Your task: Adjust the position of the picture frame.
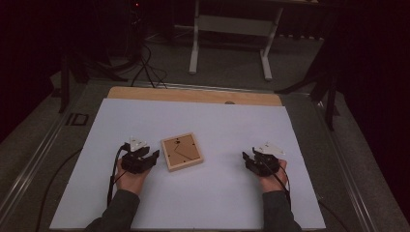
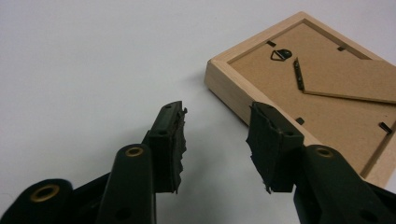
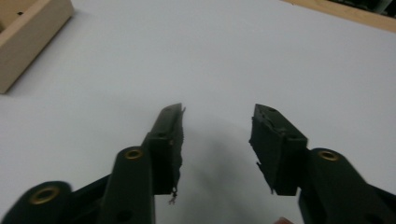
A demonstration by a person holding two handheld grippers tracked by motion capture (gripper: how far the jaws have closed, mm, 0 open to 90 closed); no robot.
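A dark floor marking left of the worktop point(image 1: 290, 193) seems to read "ID", though it is dim. A small wooden picture frame point(image 1: 182, 152) lies face-down near the middle of the white sheet, its brown backing board, black hanger and turn clips up, its stand flap lying flat. The left claw point(image 1: 145, 155) rests just beside its left edge, jaws apart and empty. The right claw point(image 1: 251, 161) sits well apart from it to the right, jaws likewise spread over bare sheet.

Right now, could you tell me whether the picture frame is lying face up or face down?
Face down: the picture frame shows its brown backing board, hanger and retaining clips uppermost.
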